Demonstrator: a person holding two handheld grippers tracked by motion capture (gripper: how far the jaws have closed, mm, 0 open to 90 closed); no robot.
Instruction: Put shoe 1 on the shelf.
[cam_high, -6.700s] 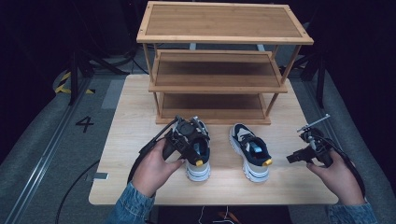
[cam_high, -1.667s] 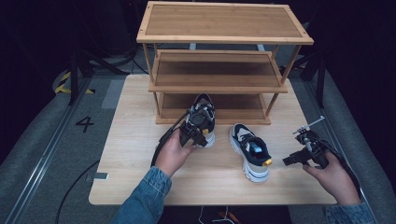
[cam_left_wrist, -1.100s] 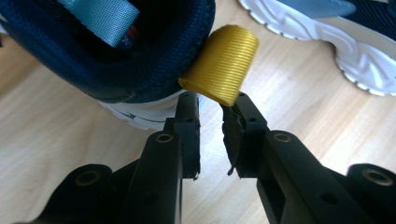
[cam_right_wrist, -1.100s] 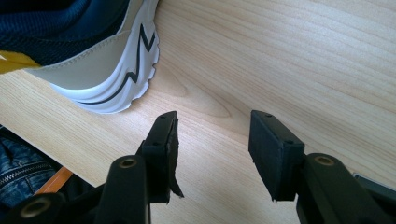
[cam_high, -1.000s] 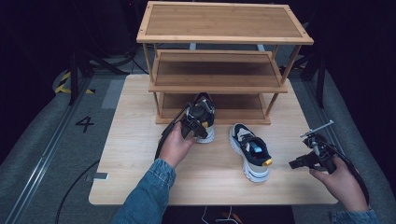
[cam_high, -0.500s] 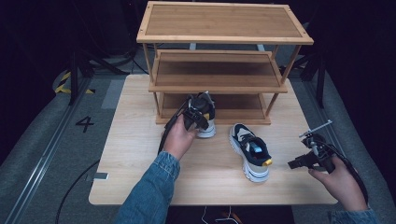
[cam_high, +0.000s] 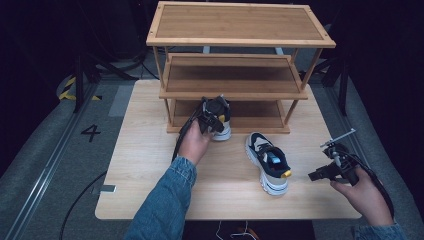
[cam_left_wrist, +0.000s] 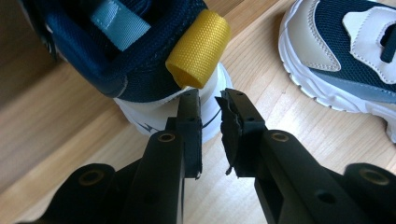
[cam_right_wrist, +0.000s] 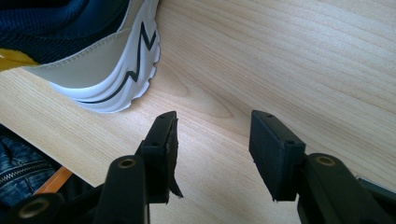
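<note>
**One shoe at the rack, one on the desk**

The left tongs (cam_left_wrist: 208, 100) sit at the heel of the left shoe (cam_high: 220, 116), which stands at the front edge of the rack's (cam_high: 235, 92) bottom shelf, toe pointing in under the middle shelf. In the left gripper view the jaws stand narrow, with a small gap between them and nothing in that gap; their tips lie just beside the white heel sole and below the yellow loop (cam_left_wrist: 198, 49) on the shoe's back. The jaws have just been closing, yet the pads press on nothing. In the high view the left hand (cam_high: 194, 145) reaches forward from a denim sleeve (cam_high: 162, 205), and the tongs cover part of the shoe.

The right shoe (cam_high: 268, 161) lies on the desk (cam_high: 145, 165) well in front of the rack, toe toward the rack, heel toward the person, a yellow loop at its heel too. The two shoes are apart.

The right tongs (cam_right_wrist: 212, 128) hover over bare desk to the right of that shoe, jaws wide and empty. In the right gripper view the shoe's white zigzag sole lies near the jaw tips without touching them. The right hand (cam_high: 365, 195) is near the desk's right edge.
</note>
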